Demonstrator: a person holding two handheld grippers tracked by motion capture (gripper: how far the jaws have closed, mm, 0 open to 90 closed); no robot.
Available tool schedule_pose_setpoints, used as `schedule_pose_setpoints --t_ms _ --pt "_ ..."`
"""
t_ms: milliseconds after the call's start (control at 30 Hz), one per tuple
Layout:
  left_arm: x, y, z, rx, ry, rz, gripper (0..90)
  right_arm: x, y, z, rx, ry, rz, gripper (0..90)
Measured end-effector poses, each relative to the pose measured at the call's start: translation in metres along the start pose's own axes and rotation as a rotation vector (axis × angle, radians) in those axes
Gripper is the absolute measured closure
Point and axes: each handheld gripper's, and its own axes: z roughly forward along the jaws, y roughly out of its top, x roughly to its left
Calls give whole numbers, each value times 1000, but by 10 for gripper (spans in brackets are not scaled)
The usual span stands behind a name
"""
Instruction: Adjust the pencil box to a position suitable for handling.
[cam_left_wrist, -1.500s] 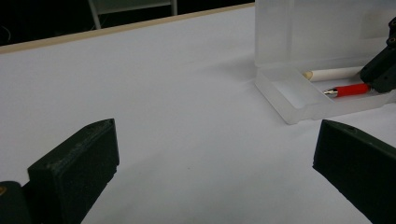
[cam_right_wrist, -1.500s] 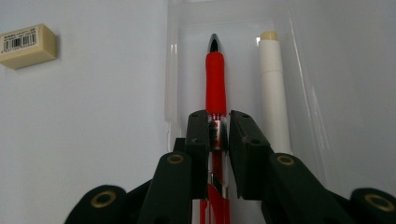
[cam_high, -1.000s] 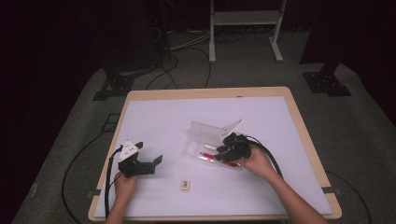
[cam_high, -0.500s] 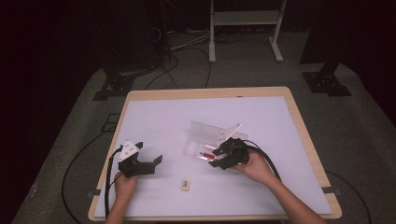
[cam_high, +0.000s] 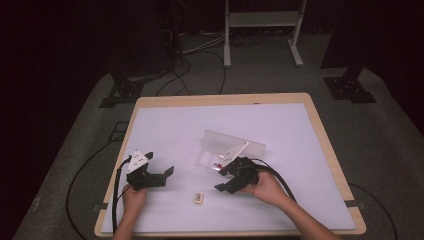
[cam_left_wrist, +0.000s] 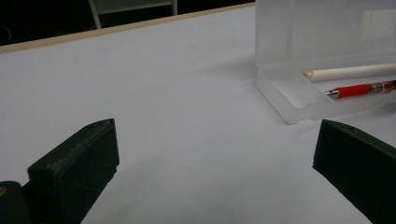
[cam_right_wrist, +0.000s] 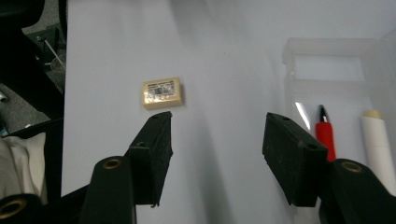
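A clear plastic pencil case (cam_high: 235, 145) lies open at mid-table, its lid raised. In its tray lie a red pen (cam_right_wrist: 325, 131) and a white stick (cam_right_wrist: 377, 140); the left gripper view shows the red pen (cam_left_wrist: 362, 88) and the white stick (cam_left_wrist: 350, 72) too. A small cream eraser (cam_high: 199, 198) sits alone near the front edge, the same eraser (cam_right_wrist: 162, 92) lying just beyond my right jaws. My right gripper (cam_high: 222, 180) is open; its jaws have just been opening with nothing between them (cam_right_wrist: 219, 126). My left gripper (cam_high: 166, 176) rests open at the left, empty (cam_left_wrist: 217, 140).
The white mat (cam_high: 175, 130) covers the wooden table (cam_high: 320, 125). Cables trail from both grippers toward the person. Dark floor, stands and cords lie beyond the table's far edge.
My right gripper has drawn back from the case toward the near left, closer to the eraser, and its jaws stand wider. The left gripper has stayed put.
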Motion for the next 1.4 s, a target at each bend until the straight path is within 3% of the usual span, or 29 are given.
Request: schedule_pose_setpoints --t_ms 433,1400 --pt "0 0 0 0 -1 0 0 21 9 22 18 40 -46 393" --pt "0 0 0 -2 -3 -1 0 32 18 55 35 69 -80 390"
